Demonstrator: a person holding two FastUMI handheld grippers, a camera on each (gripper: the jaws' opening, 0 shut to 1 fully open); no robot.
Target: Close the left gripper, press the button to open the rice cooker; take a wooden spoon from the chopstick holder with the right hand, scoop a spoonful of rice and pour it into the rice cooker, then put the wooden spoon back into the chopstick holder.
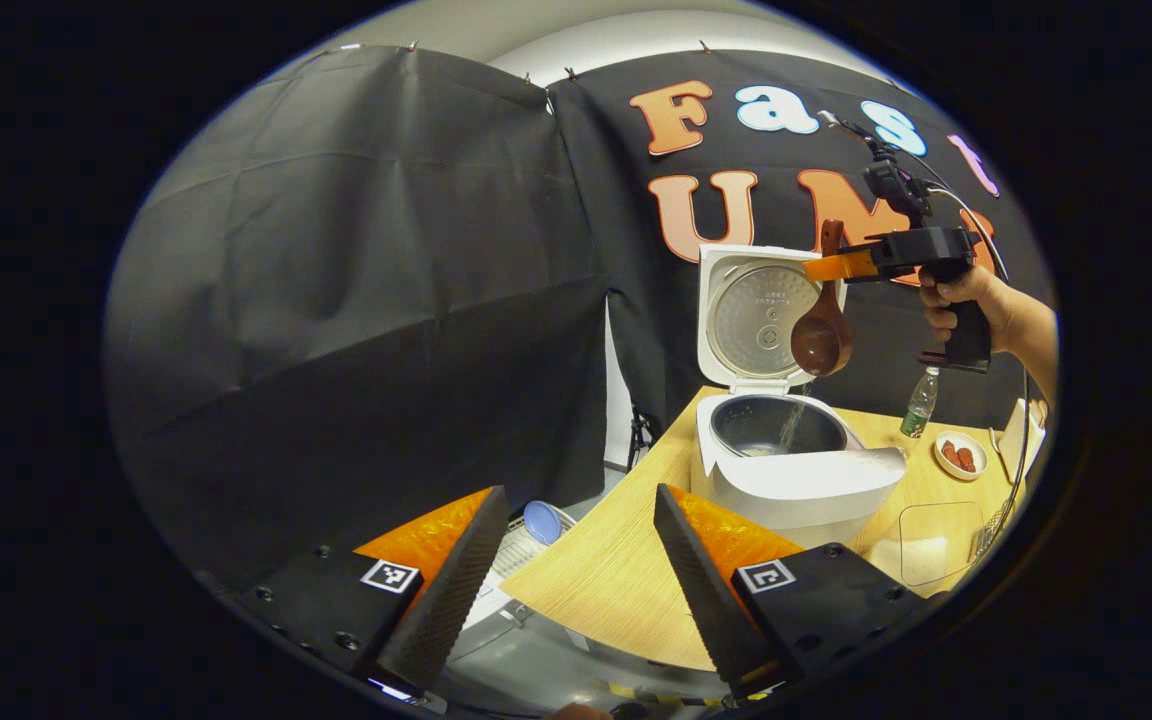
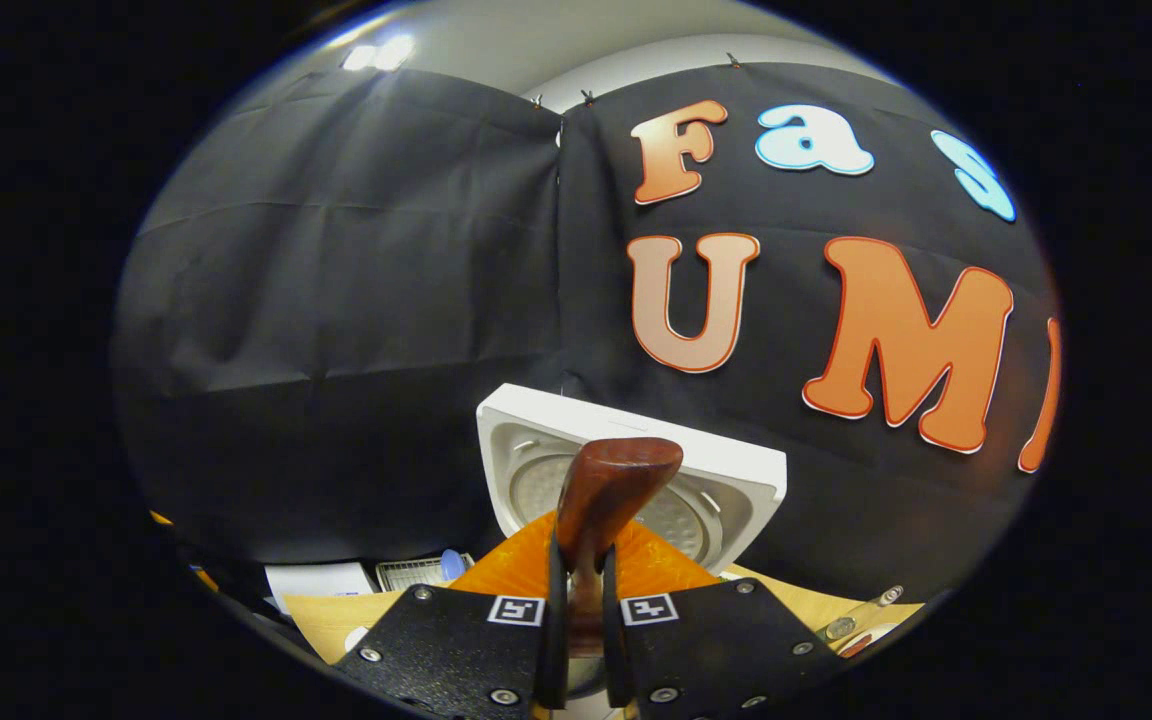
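Note:
The white rice cooker (image 1: 806, 480) stands open on the wooden table (image 1: 616, 580), its lid (image 1: 766, 315) upright behind the pot. Above the pot, the right gripper (image 1: 829, 266), held by a hand (image 1: 951, 300), is shut on the handle of a brown wooden spoon (image 1: 821, 340). The spoon hangs bowl down, and a thin stream of rice (image 1: 792, 425) falls into the pot. In the right gripper view, the right gripper (image 2: 578, 560) clamps the spoon handle (image 2: 611, 485) in front of the lid (image 2: 736, 475). My left gripper (image 1: 577, 492) stands open and holds nothing, short of the table's near corner.
Right of the cooker stand a small bottle (image 1: 921, 400), a little dish with red pieces (image 1: 961, 455) and a clear container of rice (image 1: 926, 550). Below the table's left edge lies a rack with a blue item (image 1: 541, 520). Black cloth walls close the back and left.

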